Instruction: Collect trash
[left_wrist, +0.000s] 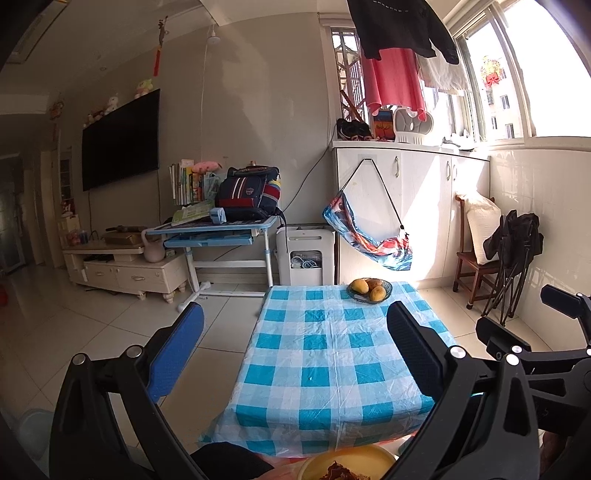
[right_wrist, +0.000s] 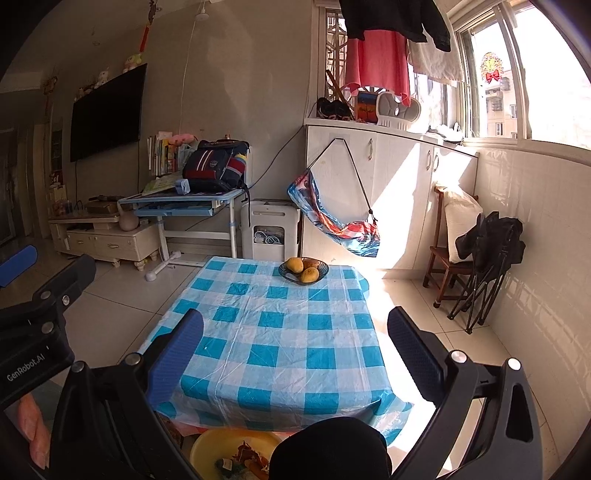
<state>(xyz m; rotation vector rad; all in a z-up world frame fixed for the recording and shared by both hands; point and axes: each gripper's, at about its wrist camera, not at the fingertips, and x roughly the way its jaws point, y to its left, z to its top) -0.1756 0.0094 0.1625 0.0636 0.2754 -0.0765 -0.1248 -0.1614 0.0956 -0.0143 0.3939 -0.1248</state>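
Note:
A yellow basin (left_wrist: 347, 463) holding brown and mixed scraps sits on the floor below the table's near edge; it also shows in the right wrist view (right_wrist: 229, 452). My left gripper (left_wrist: 295, 332) is open and empty, held above the blue-and-white checked table (left_wrist: 325, 354). My right gripper (right_wrist: 295, 332) is open and empty above the same table (right_wrist: 280, 332). The right gripper's body shows at the right of the left wrist view (left_wrist: 535, 339). A dark knee (right_wrist: 328, 450) hides part of the basin.
A dark glass bowl with three mangoes (left_wrist: 369, 288) stands at the table's far edge, also in the right wrist view (right_wrist: 303, 270). Behind are a white appliance (left_wrist: 304, 254), a blue study desk with a backpack (left_wrist: 221, 225), a white cabinet (left_wrist: 406, 206), and a wooden chair with folded chairs (left_wrist: 509, 254).

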